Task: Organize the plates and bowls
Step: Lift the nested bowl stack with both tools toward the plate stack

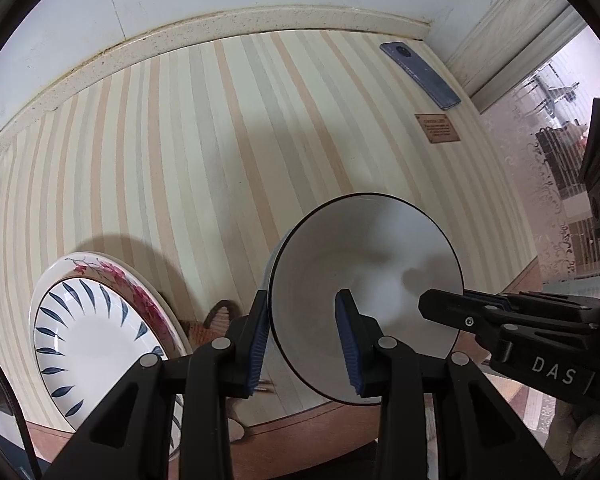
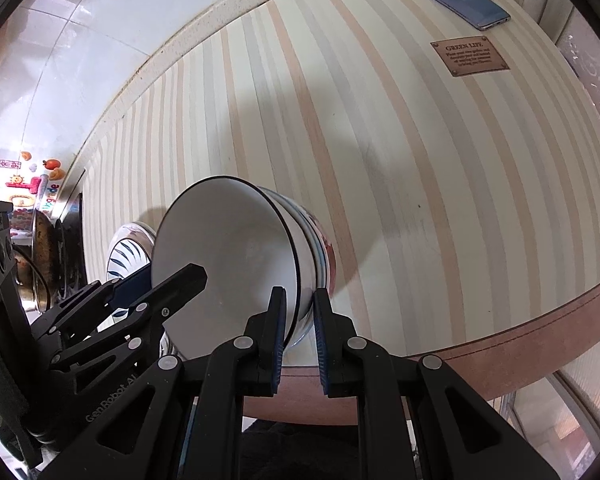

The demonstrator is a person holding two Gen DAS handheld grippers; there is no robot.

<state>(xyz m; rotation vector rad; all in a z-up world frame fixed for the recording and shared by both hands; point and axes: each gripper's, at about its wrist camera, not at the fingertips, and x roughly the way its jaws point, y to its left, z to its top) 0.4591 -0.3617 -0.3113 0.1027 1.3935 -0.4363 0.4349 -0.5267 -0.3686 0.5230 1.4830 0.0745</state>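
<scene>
Both hand-held grippers, left (image 1: pixel 306 334) and right (image 2: pixel 299 336), pinch opposite rims of the white bowl (image 1: pixel 364 280).

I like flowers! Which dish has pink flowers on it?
The bottom plate in the left stack; the plate on top has blue leaves.

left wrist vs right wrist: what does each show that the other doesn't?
Left wrist only: the full face of the leaf-pattern plate stacked on a pink-flowered plate, and the bowl's whole interior.

Right wrist only: the white bowl is the top of a nested stack of bowls; fridge magnets far left.

Both: striped table mat, blue phone, brown label, and the left gripper and right gripper each clamped across the bowl rim on opposite sides.
</scene>
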